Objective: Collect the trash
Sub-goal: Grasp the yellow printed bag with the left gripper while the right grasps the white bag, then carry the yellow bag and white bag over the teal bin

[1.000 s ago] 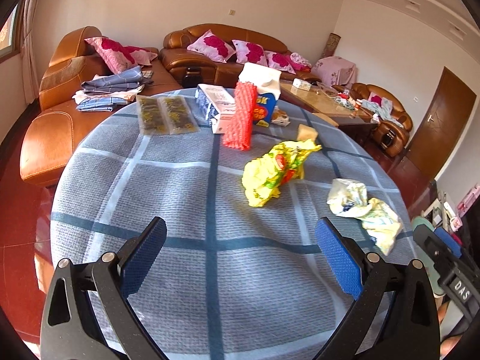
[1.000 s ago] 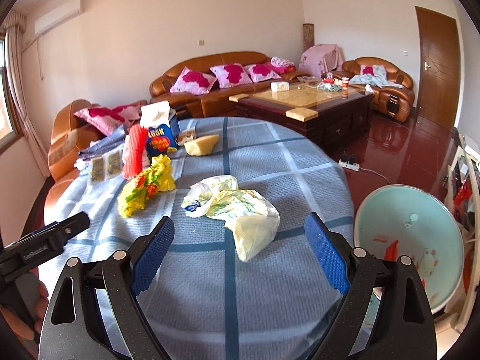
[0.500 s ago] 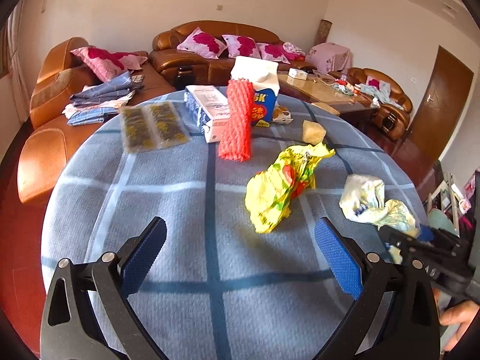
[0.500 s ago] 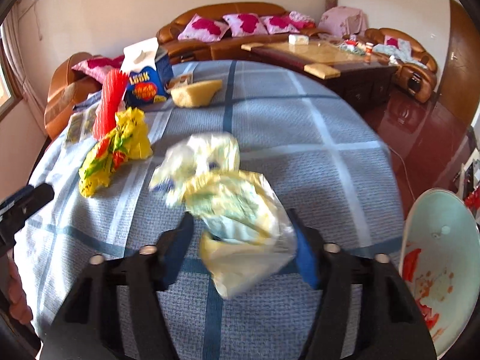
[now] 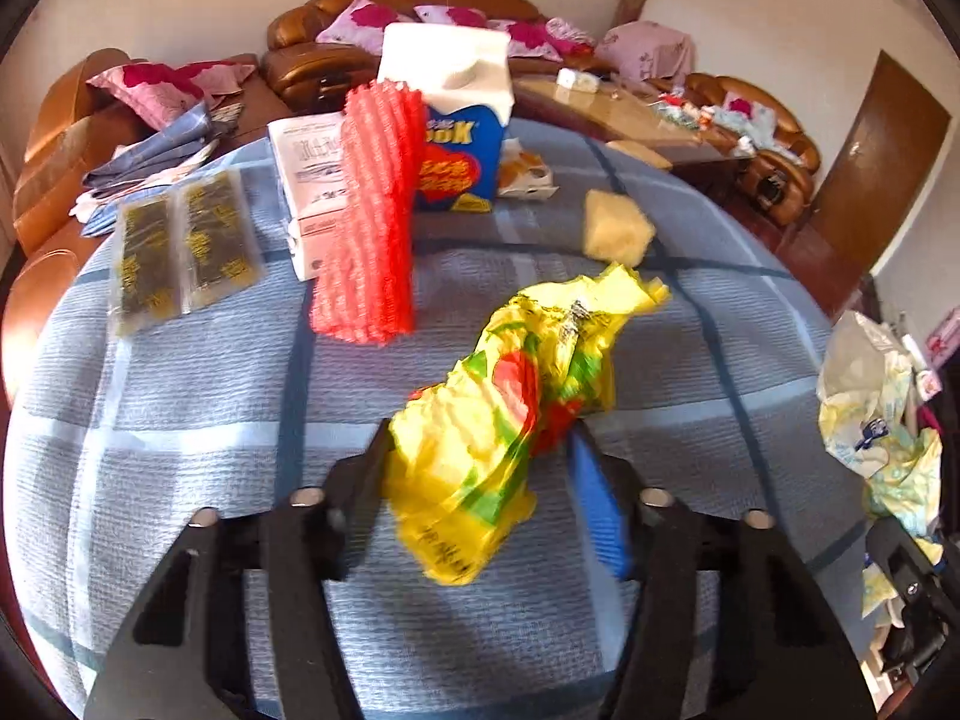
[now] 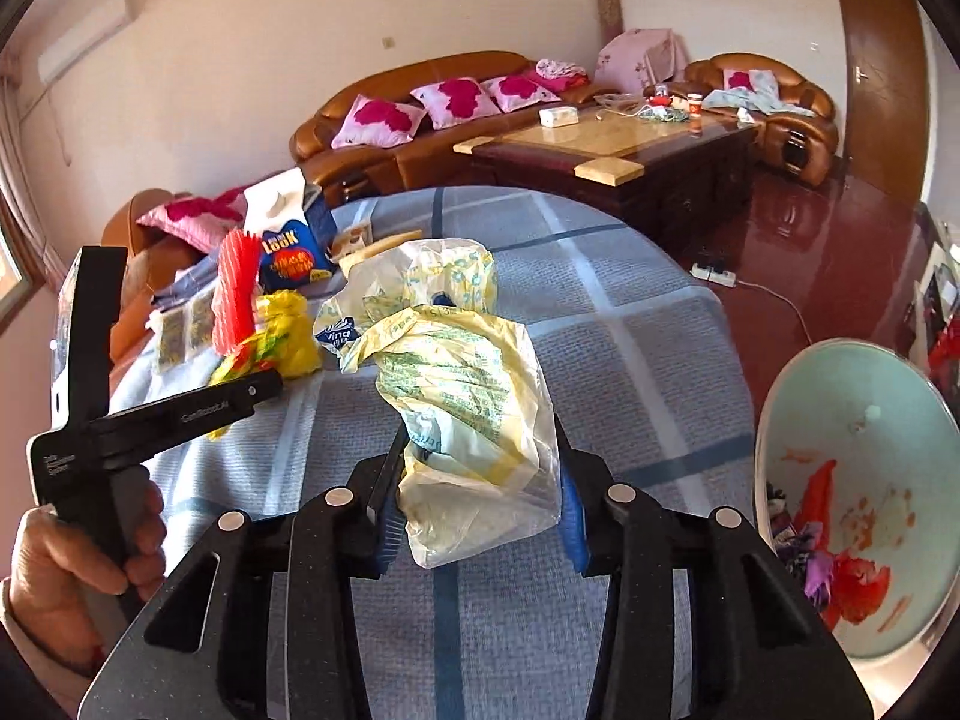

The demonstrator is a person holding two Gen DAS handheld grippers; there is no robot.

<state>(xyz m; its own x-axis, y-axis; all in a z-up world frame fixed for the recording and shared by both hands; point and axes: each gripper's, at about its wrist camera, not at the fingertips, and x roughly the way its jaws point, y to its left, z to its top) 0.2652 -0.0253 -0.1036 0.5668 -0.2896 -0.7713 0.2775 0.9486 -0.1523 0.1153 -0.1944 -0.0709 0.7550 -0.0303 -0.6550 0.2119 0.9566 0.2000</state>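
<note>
On the round table's blue checked cloth (image 5: 180, 408) sit a milk carton (image 5: 462, 138), a red foam net (image 5: 375, 222) and twin seaweed packets (image 5: 180, 246). Beside the table stands a pale bin (image 6: 858, 480) holding scraps. The right gripper (image 6: 477, 492) is closing on a pale plastic bag (image 6: 474, 414), apparently pinched between its jaws. The left gripper (image 5: 480, 480) is closing around a crumpled yellow wrapper (image 5: 498, 420), blurred, lying between its pads.
</note>
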